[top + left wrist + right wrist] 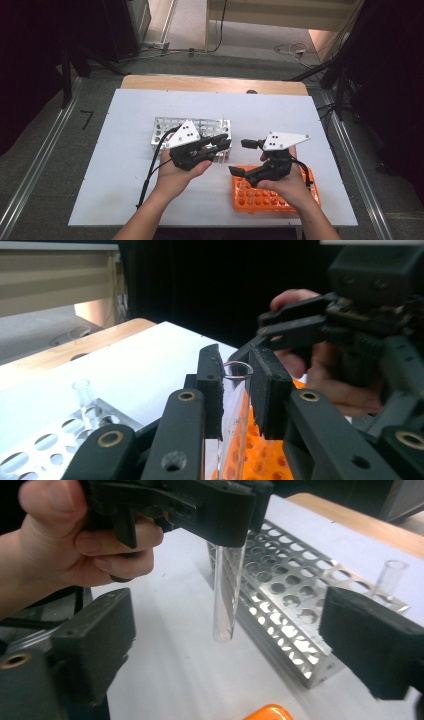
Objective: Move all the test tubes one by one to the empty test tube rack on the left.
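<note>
My left gripper (224, 142) is shut on the upper end of a clear glass test tube (235, 405), whose rim shows between the two pads. The tube (226, 597) hangs upright above the white table, just in front of the silver metal rack (290, 610). My right gripper (242, 157) stands open close beside it; in the right gripper view its wide-set jaws flank the tube's rounded bottom without touching it. That gripper hovers over the orange rack (280, 200). A second clear tube (390, 577) stands in a hole of the silver rack.
The silver rack (165, 131) lies at the table's middle, the orange rack at the front right corner. White table (125, 170) surface is bare at left and back. Past the table's far wooden edge is floor with cables.
</note>
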The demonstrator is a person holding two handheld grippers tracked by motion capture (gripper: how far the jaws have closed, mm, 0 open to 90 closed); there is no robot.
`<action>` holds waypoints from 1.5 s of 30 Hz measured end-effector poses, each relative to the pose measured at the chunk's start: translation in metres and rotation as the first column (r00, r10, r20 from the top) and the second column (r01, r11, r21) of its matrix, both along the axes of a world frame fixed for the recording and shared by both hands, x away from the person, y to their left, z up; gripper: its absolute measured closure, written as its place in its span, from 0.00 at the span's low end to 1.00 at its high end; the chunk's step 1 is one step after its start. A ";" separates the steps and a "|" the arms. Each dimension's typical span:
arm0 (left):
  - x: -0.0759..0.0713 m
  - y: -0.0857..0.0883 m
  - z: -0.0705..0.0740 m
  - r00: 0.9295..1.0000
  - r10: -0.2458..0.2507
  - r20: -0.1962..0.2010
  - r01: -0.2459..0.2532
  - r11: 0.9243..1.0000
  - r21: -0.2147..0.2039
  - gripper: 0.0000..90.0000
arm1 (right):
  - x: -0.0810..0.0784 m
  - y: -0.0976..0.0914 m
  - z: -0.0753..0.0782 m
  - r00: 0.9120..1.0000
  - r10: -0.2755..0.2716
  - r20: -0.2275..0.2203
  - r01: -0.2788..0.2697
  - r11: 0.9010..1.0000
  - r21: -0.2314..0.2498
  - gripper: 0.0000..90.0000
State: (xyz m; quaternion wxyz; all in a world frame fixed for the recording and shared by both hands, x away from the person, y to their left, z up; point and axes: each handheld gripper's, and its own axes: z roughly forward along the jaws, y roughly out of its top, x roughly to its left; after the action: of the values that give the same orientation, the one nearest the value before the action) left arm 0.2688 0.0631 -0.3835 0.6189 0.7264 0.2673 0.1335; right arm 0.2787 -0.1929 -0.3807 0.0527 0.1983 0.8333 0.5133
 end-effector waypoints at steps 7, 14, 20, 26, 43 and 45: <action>0.013 0.005 0.002 0.999 0.040 0.003 -0.040 0.999 -0.009 0.84 | 0.000 -0.022 -0.001 1.000 -0.024 0.000 0.024 0.999 0.036 0.00; 0.031 0.008 0.001 0.996 0.085 0.002 -0.085 0.996 -0.010 0.84 | -0.004 -0.052 -0.007 0.997 -0.081 -0.007 0.081 0.995 0.050 0.00; 0.047 0.008 -0.001 0.992 0.124 -0.005 -0.124 0.992 -0.014 0.84 | -0.008 -0.079 -0.014 0.990 -0.138 -0.007 0.138 0.989 0.057 0.00; 0.063 0.007 -0.004 0.987 0.159 -0.014 -0.159 0.987 -0.020 0.84 | -0.013 -0.102 -0.022 0.982 -0.187 -0.015 0.187 0.981 0.055 0.00; 0.102 0.000 -0.012 0.967 0.254 -0.026 -0.255 0.967 -0.026 0.85 | -0.024 -0.130 -0.035 0.972 -0.235 -0.023 0.236 0.971 0.044 0.00; 0.106 0.000 -0.014 0.965 0.262 -0.028 -0.262 0.965 -0.023 0.84 | -0.024 -0.131 -0.036 0.971 -0.238 -0.023 0.239 0.970 0.045 0.00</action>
State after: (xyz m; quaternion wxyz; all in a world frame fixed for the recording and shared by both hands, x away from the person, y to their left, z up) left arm 0.3744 0.0632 -0.3975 0.6022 0.6779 0.3704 0.2014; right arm 0.2550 -0.3238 -0.4163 0.1020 0.3027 0.7916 0.5210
